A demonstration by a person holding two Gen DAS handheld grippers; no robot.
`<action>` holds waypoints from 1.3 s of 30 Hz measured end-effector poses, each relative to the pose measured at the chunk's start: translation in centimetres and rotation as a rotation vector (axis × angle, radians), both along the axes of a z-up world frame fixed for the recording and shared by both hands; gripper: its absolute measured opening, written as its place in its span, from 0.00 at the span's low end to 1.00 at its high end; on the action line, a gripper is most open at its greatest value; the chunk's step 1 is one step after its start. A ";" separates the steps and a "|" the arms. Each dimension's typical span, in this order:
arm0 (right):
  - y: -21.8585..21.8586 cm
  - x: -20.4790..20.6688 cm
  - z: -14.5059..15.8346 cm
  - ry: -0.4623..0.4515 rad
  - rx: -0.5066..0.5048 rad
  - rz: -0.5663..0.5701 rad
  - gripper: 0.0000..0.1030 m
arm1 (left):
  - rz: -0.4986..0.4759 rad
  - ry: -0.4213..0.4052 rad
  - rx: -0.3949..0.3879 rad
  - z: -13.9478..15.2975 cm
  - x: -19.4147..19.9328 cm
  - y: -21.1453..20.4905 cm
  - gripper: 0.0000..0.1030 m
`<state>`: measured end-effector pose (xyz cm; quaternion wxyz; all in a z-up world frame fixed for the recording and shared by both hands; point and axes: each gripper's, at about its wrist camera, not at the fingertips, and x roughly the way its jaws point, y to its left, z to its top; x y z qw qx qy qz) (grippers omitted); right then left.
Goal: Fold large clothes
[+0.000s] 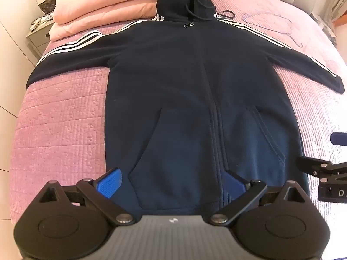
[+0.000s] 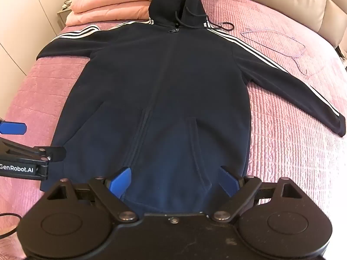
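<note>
Hoodie (image 1: 195,82) lies face up and zipped on the pink bed cover (image 1: 60,130), spread flat with its hem at the near edge of the bed and its hood pointing toward the far end, where it reaches the folded peach blankets (image 1: 104,6). Both striped sleeves stretch out toward the side edges of the bed. A thin wire hanger (image 2: 279,43) rests on the cover well apart from the right sleeve.

Left hand-held gripper (image 1: 171,184) hovers over the hem on the left half of the body, its blue fingers (image 1: 109,183) spread apart and holding nothing. Right hand-held gripper (image 2: 173,182) hangs over the hem near the right pocket, its fingers (image 2: 120,181) likewise apart and empty. Each one shows at the edge of the other's view, so they sit side by side.

Folding has not yet begun, judging by the flat layout. A good first move is likely to bring one sleeve across the chest. For that, each gripper should pinch only the sleeve layer, one near the cuff and one near the shoulder, and carry it over with the fabric kept taut so no crease forms. The thick fleece may slip from a shallow pinch, so a deep bite seems wise.
</note>
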<state>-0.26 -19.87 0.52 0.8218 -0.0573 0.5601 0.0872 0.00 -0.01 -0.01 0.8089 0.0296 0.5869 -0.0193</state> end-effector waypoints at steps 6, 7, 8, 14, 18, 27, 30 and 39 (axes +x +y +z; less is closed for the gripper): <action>0.2 0.0 0.1 -0.002 0.006 0.006 1.00 | -0.001 0.001 -0.025 0.0 0.0 0.2 0.97; 0.0 0.0 0.1 -0.001 0.008 0.007 1.00 | 0.000 0.002 -0.026 0.0 0.0 0.3 0.97; 0.0 -0.1 0.1 -0.002 0.011 0.009 1.00 | -0.001 0.003 -0.025 0.0 0.0 0.4 0.97; -0.2 0.0 0.6 -0.004 0.018 0.009 1.00 | -0.001 0.004 -0.022 0.3 0.1 0.7 0.97; -0.1 0.0 0.7 -0.005 0.017 0.009 1.00 | -0.006 0.005 -0.010 0.2 0.0 0.0 0.97; 0.0 0.0 0.8 -0.005 0.020 0.007 1.00 | -0.008 0.007 -0.010 0.2 0.0 0.1 0.97; 0.1 0.0 0.8 -0.005 0.020 0.006 1.00 | -0.008 0.007 -0.011 0.2 0.0 0.1 0.97; 0.1 0.0 0.9 -0.006 0.023 0.007 1.00 | -0.002 0.003 -0.010 0.1 -0.1 0.1 0.96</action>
